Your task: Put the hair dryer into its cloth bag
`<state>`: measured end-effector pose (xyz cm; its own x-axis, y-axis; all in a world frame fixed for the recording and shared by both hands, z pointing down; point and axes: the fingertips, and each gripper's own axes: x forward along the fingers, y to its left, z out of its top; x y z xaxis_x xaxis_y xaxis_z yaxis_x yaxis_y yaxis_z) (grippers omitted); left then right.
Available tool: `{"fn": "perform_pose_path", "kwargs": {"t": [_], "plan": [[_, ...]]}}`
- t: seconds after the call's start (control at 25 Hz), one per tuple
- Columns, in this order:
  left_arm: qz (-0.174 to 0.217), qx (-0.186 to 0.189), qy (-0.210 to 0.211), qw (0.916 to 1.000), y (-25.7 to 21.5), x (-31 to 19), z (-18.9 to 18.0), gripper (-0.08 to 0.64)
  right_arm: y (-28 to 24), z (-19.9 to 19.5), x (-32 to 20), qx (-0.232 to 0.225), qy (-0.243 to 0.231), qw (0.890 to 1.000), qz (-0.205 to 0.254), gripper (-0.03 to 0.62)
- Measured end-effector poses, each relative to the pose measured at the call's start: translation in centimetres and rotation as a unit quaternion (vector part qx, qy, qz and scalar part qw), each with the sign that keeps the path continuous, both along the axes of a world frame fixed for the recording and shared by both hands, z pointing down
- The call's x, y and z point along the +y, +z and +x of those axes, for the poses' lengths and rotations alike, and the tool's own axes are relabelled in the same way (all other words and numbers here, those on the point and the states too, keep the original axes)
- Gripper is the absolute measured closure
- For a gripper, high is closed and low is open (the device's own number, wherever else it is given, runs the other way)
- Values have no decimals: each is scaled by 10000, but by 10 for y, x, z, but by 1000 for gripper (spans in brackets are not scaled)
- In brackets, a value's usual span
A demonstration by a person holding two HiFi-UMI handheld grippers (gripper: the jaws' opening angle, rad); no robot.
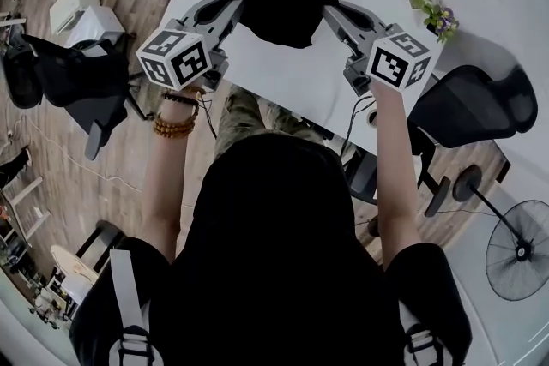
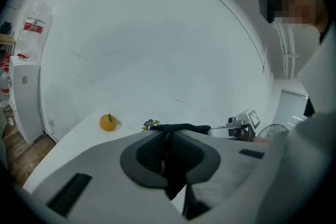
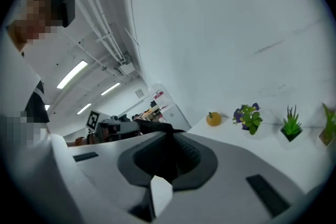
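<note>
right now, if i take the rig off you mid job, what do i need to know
Grippers: the left hand-held gripper is shut on one end of the bag; the right hand-held gripper is shut on the other end.
Bag: stretched between them, held above the table.
Hair dryer: not in view; cannot tell whether it is inside the bag.
Left to do: probably check for the dryer, then set the bag down.

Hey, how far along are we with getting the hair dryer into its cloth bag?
Done: the left gripper and right gripper are each shut on an edge of the black cloth bag. In hand: the bag hangs stretched between them above the white table. Left: no hair dryer shows anywhere, and whether it already sits inside the bag cannot be told.
</note>
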<state>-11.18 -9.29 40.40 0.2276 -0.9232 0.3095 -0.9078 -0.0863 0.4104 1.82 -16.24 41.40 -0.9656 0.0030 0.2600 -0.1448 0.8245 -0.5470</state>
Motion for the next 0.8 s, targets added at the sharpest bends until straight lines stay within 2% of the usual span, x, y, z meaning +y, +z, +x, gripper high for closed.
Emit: {"fn": "perform_pose_path", "kwargs": {"t": [0.12, 0.24, 0.36, 0.44, 0.6, 0.68, 0.8], "plan": [[238, -66, 30, 9997, -23, -26, 0, 520, -18, 3, -20, 122, 289, 9988, 369, 546], [418, -60, 8, 9991, -35, -36, -1, 520, -32, 8, -22, 143, 356, 9964, 755, 546], [27, -263, 128, 9996, -7, -25, 4, 520, -6, 18, -8, 595, 301, 9931, 961, 546], [-340, -382, 279, 9983, 24, -9, 13, 519, 19, 28, 6, 796, 271, 9931, 814, 546], [-774, -2, 409, 9962, 70, 33, 36, 518, 46, 48, 39, 675, 266, 9973, 143, 546], [-987, 146, 397, 9942, 84, 52, 43, 518, 61, 55, 55, 884, 262, 9957, 4, 546], [-1269, 214, 387, 9909, 97, 73, 48, 519, 83, 67, 82, 1368, 120, 9905, 114, 545]]}}
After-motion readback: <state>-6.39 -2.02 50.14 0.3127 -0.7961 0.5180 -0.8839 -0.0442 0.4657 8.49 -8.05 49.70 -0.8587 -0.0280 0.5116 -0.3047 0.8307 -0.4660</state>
